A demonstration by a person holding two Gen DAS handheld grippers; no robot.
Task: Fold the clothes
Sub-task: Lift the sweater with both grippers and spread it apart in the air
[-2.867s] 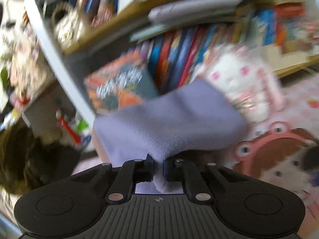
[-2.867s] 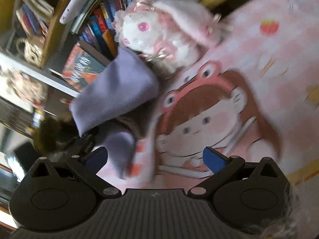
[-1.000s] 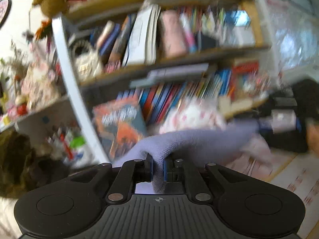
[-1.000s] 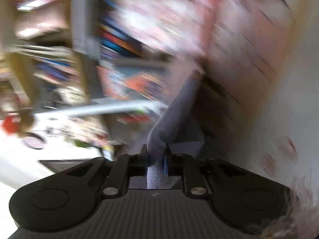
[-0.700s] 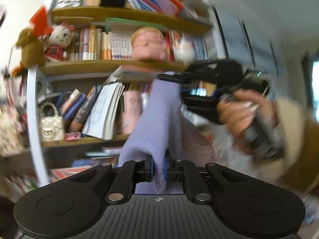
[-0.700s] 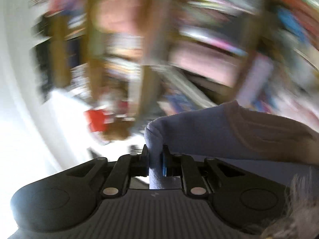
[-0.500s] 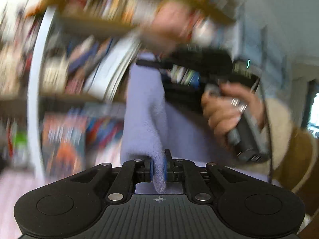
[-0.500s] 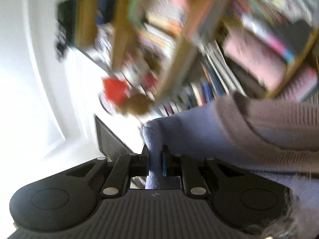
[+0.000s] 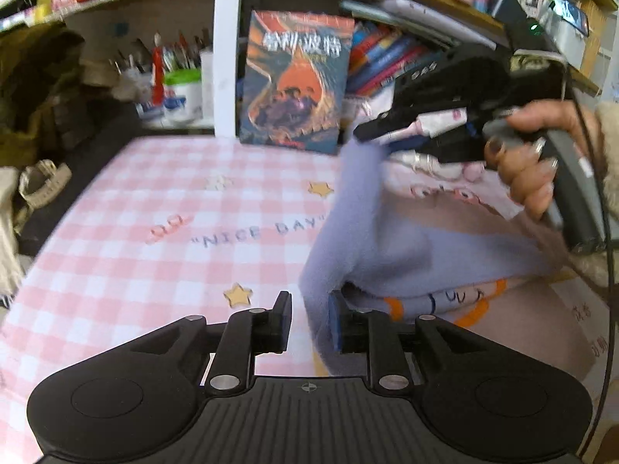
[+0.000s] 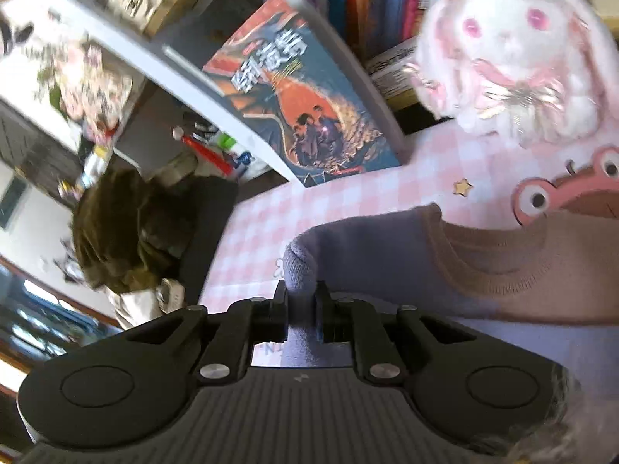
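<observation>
A lavender fleece garment hangs from my right gripper down to the pink checked tablecloth. It shows an orange and blue print near its lower edge. My left gripper stands open just above the table, and a fold of the fleece rests against its right finger. In the right wrist view my right gripper is shut on a bunched edge of the garment, beside its brownish ribbed collar. A hand holds the right gripper's handle.
An upright book leans against the shelf behind the table, with rows of books beside it. A white and pink plush rabbit sits at the back right. A pen cup stands back left, and a dark bag lies off the left edge.
Both grippers have come down from in front of the shelves to the table. My left gripper has opened and let go of the fleece; the right still pinches it.
</observation>
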